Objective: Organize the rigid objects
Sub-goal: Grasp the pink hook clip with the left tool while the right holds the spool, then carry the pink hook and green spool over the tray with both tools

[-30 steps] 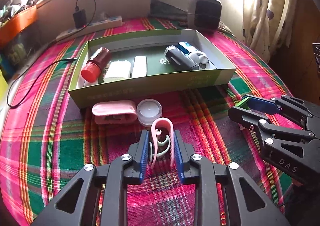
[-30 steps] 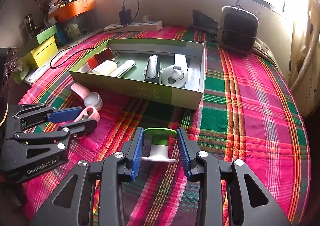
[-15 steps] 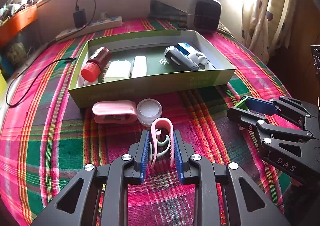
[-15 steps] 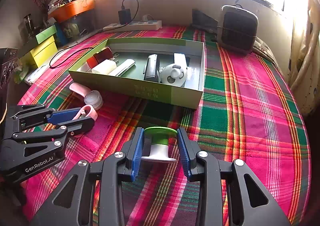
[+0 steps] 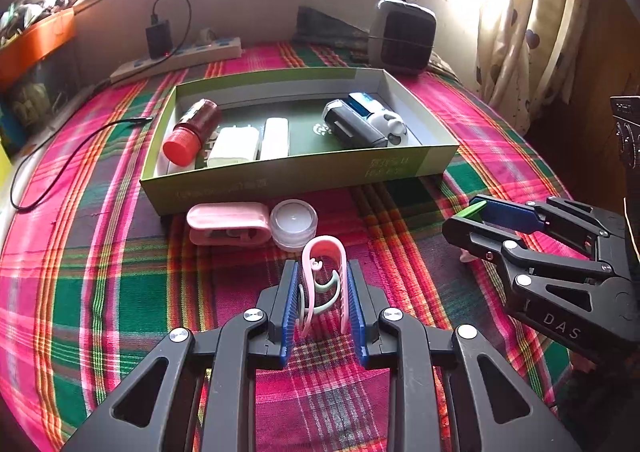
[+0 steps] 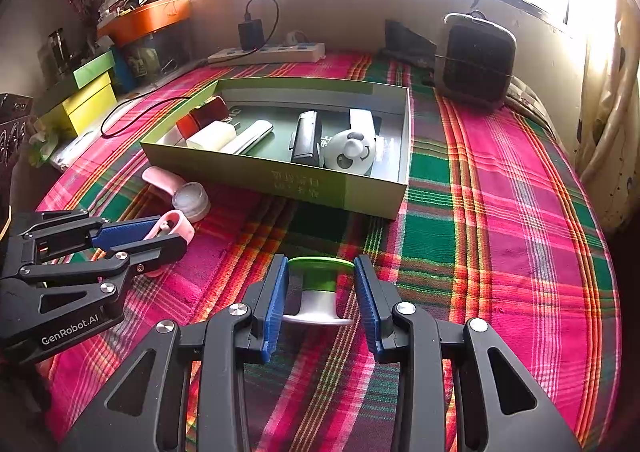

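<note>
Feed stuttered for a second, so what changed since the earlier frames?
Nothing visibly changed. The left gripper stays clamped on the pink clip, the right gripper on the green-topped piece, and the green box is unmoved.

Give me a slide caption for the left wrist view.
Left gripper pinches a pink clip before the green box.

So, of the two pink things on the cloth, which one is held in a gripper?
The pink U-shaped clip, clamped by the left gripper. The pink oblong case lies free beside the green box.
</note>
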Motion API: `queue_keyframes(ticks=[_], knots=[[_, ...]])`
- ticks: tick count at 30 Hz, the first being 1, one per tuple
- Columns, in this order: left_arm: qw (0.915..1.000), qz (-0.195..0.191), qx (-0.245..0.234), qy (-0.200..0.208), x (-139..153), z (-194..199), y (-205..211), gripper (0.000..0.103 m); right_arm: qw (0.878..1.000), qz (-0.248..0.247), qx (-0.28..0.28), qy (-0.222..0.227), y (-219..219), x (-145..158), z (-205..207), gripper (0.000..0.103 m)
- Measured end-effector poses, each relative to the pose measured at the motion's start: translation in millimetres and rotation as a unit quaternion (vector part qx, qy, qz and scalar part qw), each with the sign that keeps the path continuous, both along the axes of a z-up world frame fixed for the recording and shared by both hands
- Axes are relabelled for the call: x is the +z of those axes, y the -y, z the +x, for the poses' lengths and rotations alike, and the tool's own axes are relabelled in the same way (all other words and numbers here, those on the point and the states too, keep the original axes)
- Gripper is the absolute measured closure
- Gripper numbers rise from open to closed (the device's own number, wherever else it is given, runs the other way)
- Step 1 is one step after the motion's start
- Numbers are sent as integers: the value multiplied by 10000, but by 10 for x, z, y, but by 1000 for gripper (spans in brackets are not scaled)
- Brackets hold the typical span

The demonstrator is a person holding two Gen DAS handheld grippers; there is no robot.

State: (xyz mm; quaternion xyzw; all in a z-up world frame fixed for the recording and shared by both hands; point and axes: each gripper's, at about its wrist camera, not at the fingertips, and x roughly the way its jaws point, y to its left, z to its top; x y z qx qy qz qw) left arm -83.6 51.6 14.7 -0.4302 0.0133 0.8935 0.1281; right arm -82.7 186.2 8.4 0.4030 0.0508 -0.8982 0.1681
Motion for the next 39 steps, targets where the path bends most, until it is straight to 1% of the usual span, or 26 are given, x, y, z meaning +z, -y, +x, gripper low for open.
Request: queue_keyframes(ticks=[4,6,10,16,18,24,29,39], knots=[[9999,120,-63,-77,62,30,8,81,10000,-52,-1,-25,-4,38,12,68],[9998,110,-100,-132,97,50,3,81,9999,-137,2,-21,-15,64,14,68],[9996,142,-118,-190,153,61,15,81,9999,-147,-35,-63,-16,111,19,68],[9994,217,-127,-240,218,30,67,81,9998,-149,-51,-96,9,168,10,68],[9993,293,-150,-196,229,2,89,81,9998,-149,-44,-121,19,191,5,68],[9992,278,-162,-246,270,-58,138,81,9998,-107,-3,-155,77,237,-40,68],[9988,348,-155,-292,335,-124,180,81,9997,-90,8,-209,104,294,-80,68],[9990,287,-83,-340,405,-269,283,81,9996,-78,67,-281,168,392,-161,68]])
